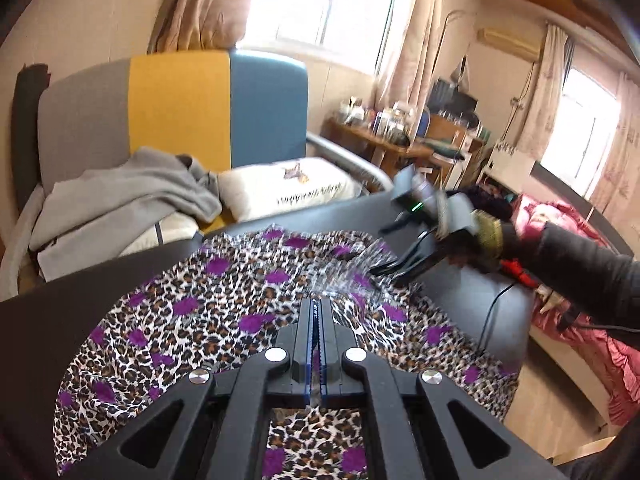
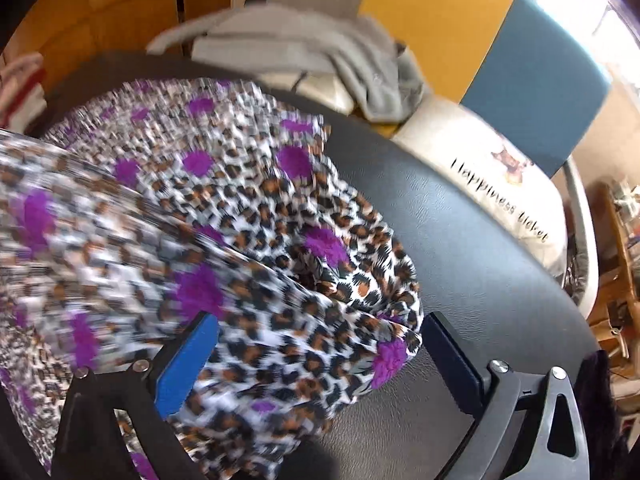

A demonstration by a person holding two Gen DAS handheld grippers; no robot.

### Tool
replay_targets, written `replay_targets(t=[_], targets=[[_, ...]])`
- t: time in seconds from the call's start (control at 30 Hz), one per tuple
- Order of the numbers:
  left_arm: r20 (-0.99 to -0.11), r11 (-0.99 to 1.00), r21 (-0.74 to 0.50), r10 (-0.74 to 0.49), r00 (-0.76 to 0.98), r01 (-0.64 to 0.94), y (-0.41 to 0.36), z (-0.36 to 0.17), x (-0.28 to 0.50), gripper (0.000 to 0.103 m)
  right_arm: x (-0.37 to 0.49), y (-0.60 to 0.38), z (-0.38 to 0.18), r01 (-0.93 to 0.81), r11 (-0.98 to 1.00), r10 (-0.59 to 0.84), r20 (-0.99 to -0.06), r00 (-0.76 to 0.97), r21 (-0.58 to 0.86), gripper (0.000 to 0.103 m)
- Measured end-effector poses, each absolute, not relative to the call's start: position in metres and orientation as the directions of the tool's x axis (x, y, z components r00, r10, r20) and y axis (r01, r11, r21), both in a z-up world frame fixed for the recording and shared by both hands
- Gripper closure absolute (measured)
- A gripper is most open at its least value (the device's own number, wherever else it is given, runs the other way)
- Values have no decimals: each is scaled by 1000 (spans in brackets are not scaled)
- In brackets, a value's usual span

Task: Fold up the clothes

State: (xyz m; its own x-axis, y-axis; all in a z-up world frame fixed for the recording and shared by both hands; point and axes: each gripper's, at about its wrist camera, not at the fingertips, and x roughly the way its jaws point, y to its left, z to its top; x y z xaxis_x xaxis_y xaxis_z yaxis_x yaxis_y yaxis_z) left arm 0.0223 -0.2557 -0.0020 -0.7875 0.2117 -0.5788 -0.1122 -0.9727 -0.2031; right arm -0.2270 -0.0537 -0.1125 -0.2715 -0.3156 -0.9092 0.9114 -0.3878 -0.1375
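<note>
A leopard-print garment with purple spots [image 1: 224,312] lies spread on a black table [image 1: 60,320]. My left gripper [image 1: 319,304] is shut, held just above the garment's middle; I cannot tell whether it pinches cloth. My right gripper [image 1: 390,270] shows in the left wrist view at the garment's far right edge, blurred. In the right wrist view the right gripper [image 2: 320,344] is open, its blue pads either side of a bunched fold of the garment [image 2: 248,264]. The cloth to the left is motion-blurred.
A grey garment [image 1: 132,196] and a white pillow [image 1: 288,188] lie on a grey, yellow and blue chair [image 1: 180,108] behind the table. A cluttered desk [image 1: 404,140] and pink bedding [image 1: 560,240] are to the right. A cable [image 1: 494,312] hangs off the table's right side.
</note>
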Motion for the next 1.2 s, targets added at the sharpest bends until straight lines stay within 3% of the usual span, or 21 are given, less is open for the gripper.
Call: replay_targets(t=[0.03, 0.1, 0.4, 0.47, 0.5, 0.53, 0.6, 0.7, 0.77, 0.8, 0.83, 0.97, 1.1, 1.17, 1.2], targets=[[-564, -972, -206, 214, -798, -115, -256, 3, 27, 102, -232, -56, -119, 908, -397, -287, -922, -261, -134, 59], [-532, -969, -217, 219, -818, -119, -258, 13, 33, 102, -237, -52, -124, 902, -417, -264, -934, -240, -113, 103], [-490, -987, -130, 145, -860, -92, -264, 47, 15, 102, -239, -16, -83, 826, -542, -333, -863, -379, -153, 102], [-507, -989, -128, 134, -852, -79, -273, 48, 2, 102, -246, -17, -74, 819, -564, -379, -850, -367, -102, 95], [-518, -987, -140, 139, -844, -77, -278, 47, -5, 102, -250, -23, -71, 829, -557, -411, -849, -330, -52, 81], [-528, -987, -146, 134, -838, -66, -283, 44, -10, 102, -252, -29, -70, 837, -547, -436, -849, -298, -13, 46], [-552, -987, -149, 129, -824, -55, -286, 37, -16, 102, -252, -44, -77, 857, -515, -445, -858, -256, 12, 4], [-549, -988, -139, 139, -824, -74, -280, 34, -10, 102, -247, -72, -98, 882, -470, -386, -890, -243, -37, 4], [-531, -988, -127, 141, -835, -87, -275, 39, -1, 102, -243, -82, -117, 888, -445, -305, -912, -276, -120, 14], [-515, -990, -113, 135, -846, -90, -273, 45, 4, 102, -242, -84, -126, 888, -433, -263, -921, -289, -155, 49], [-499, -991, -99, 130, -857, -93, -271, 51, 9, 102, -241, -84, -132, 888, -429, -238, -928, -286, -164, 94], [-457, -997, -14, 71, -886, -72, -269, 71, 17, 102, -245, -64, -114, 841, -512, -294, -884, -363, -175, 92], [-560, -997, 43, -72, -825, 58, -303, 40, -22, 101, -270, -48, -108, 743, -651, -283, -857, -430, -158, 92], [-637, -993, -47, -55, -769, 110, -330, 9, -34, 101, -284, -44, -118, 698, -706, -258, -875, -410, -119, 80], [-673, -984, -104, -35, -739, 142, -343, -8, -39, 102, -288, -41, -122, 679, -727, -249, -880, -403, -105, 65]])
